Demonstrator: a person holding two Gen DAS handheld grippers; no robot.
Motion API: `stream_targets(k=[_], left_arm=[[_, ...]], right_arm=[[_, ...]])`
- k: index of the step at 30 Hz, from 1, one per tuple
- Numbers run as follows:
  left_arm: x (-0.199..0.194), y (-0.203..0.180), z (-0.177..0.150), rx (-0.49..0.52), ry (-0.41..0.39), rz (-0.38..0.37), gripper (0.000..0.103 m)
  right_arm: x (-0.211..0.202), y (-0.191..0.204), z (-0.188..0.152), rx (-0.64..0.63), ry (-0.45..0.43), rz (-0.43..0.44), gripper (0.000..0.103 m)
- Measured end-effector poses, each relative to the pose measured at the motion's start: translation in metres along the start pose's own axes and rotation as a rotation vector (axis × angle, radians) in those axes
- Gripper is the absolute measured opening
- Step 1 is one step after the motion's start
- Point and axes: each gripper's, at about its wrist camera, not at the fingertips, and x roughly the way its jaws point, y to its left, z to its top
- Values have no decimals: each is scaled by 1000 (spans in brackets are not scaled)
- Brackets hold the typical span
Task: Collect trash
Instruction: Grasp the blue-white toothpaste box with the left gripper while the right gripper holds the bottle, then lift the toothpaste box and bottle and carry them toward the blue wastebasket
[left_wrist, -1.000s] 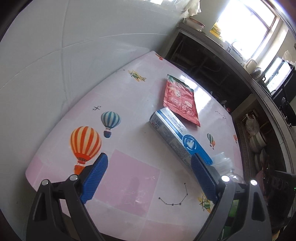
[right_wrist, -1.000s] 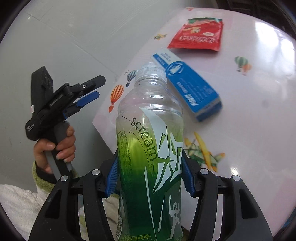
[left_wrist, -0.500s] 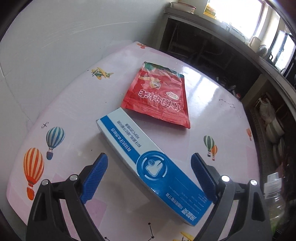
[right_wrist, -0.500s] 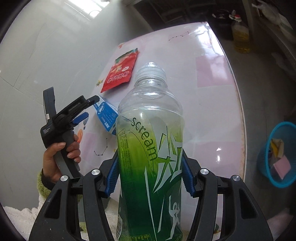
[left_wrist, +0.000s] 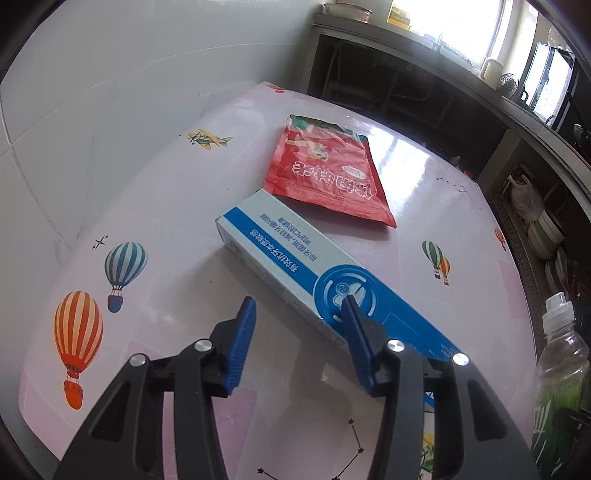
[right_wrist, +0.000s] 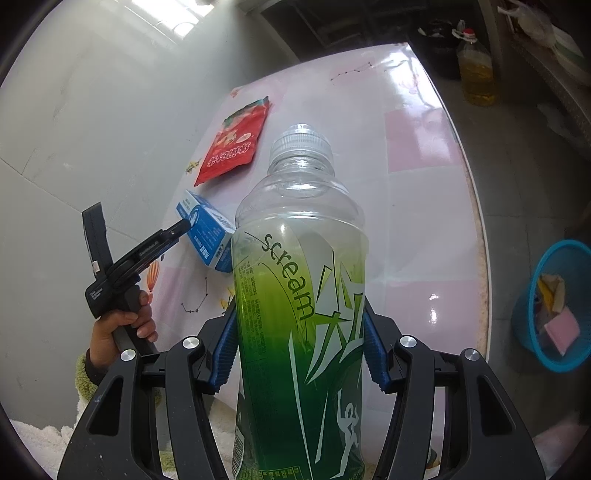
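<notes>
**Left tongs closing at the box, right tongs clamped on the bottle**

Lying flat on the pink patterned table (left_wrist: 177, 206): a long blue-and-white box (left_wrist: 295, 266), long axis running diagonally in the left wrist view, from the far left corner near the red snack bag (left_wrist: 328, 173) down toward the near right. Blue round logo at the nearer end, white end pointing away toward the wall. Just beyond the box, the red bag, also flat, its long axis roughly parallel to the box's, one near corner almost touching the box's far end — cannot tell whether touching.

Left gripper (left_wrist: 299, 314) angled down over the near part of the box, jaws closing. Right blue pad (left_wrist: 356, 328) over the box's logo, left pad (left_wrist: 243, 332) off the box's side over bare table; box edge between them, pads not seen pressing on it.

Right gripper (right_wrist: 299, 354) clamped on a clear plastic bottle (right_wrist: 299, 280) with a green label, both pads against the bottle's sides. Bottle's long axis along the fingers, white-capped neck pointing away from the camera, toward the table.

In the right wrist view — a hand (right_wrist: 122, 328) on the left gripper's handle, and off the table's right edge, on the floor, a blue basket (right_wrist: 524, 317) with scraps inside.
</notes>
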Motion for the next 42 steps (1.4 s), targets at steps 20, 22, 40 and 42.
stream_targets(k=[20, 22, 40, 42], left_arm=[[52, -56, 32, 45, 25, 131, 85], [54, -63, 27, 101, 23, 121, 80], [-12, -57, -64, 296, 209, -193, 40], [-18, -59, -70, 291, 220, -204, 42]], right_arm=[[-3, -8, -3, 39, -15, -3, 55], [-3, -9, -4, 44, -14, -2, 55], [11, -5, -3, 4, 11, -101, 55], [15, -2, -4, -8, 18, -114, 55]])
